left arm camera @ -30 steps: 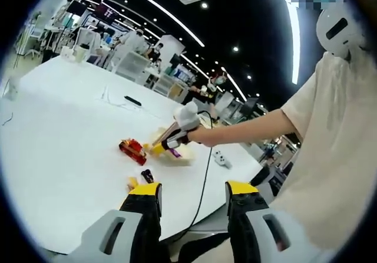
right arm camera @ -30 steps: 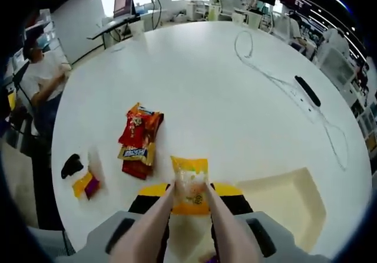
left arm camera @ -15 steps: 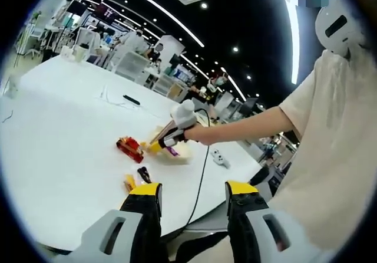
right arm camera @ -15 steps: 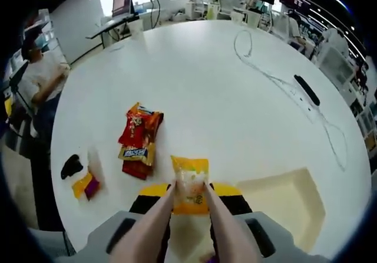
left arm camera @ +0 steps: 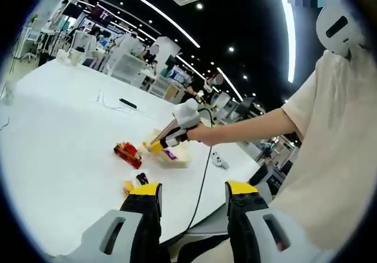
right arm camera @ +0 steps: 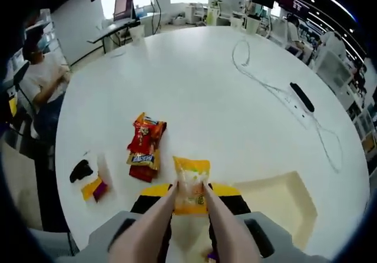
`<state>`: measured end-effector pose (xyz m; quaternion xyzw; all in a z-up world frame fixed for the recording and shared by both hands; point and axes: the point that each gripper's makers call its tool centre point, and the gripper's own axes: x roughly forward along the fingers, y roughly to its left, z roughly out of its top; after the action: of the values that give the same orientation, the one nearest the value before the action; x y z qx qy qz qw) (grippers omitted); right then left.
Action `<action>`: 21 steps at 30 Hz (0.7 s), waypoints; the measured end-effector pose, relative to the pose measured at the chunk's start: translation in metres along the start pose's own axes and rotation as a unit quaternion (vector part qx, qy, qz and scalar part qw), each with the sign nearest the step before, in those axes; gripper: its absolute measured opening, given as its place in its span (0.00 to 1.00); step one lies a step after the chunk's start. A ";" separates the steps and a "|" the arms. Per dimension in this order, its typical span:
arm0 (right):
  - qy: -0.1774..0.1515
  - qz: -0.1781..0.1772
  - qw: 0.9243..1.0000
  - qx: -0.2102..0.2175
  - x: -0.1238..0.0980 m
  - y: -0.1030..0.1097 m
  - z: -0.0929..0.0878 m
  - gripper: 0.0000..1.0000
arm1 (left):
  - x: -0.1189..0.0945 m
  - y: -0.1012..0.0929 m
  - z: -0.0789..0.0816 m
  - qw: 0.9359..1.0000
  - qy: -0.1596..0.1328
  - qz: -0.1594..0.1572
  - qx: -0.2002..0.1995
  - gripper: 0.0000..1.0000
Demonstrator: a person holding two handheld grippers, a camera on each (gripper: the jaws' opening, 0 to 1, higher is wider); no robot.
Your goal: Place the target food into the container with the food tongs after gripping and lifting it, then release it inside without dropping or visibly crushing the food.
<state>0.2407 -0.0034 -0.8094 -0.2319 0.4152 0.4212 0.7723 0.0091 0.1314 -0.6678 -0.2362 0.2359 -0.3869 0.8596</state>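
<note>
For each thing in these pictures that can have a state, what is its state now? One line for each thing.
Tongs: closed on the yellow packet, held in the right gripper.
Yellow packet: gripped, lifted above the table.
Cream container: open, nothing visible inside.
Red snack packets: lying flat on the table.
Right gripper: shut on the tongs.
Left gripper: open, holding nothing.

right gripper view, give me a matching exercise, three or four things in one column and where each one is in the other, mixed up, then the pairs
Things:
1. yellow snack packet
2. red snack packets
3. cream container
4. black bar

Places:
A. lying on the table to the left of the tongs
B. far right of the table, by the looping cable
C. pinched between the tong tips
D. on the table to the right of the tongs

Pairs: 1-C, 2-A, 3-D, 4-B
</note>
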 end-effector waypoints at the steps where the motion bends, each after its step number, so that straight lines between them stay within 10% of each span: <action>1: -0.002 0.000 1.000 0.001 -0.002 0.001 0.000 0.23 | 0.001 -0.001 0.001 1.000 0.000 -0.003 0.003 0.42; 21: -0.099 -0.041 0.994 0.001 -0.085 -0.001 0.037 0.23 | 0.022 -0.018 0.024 0.997 0.010 -0.060 0.046 0.41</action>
<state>0.2326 -0.0162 -0.7180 -0.2050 0.3270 0.4099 0.8264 0.0266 0.1087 -0.6432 -0.2063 0.2115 -0.4501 0.8427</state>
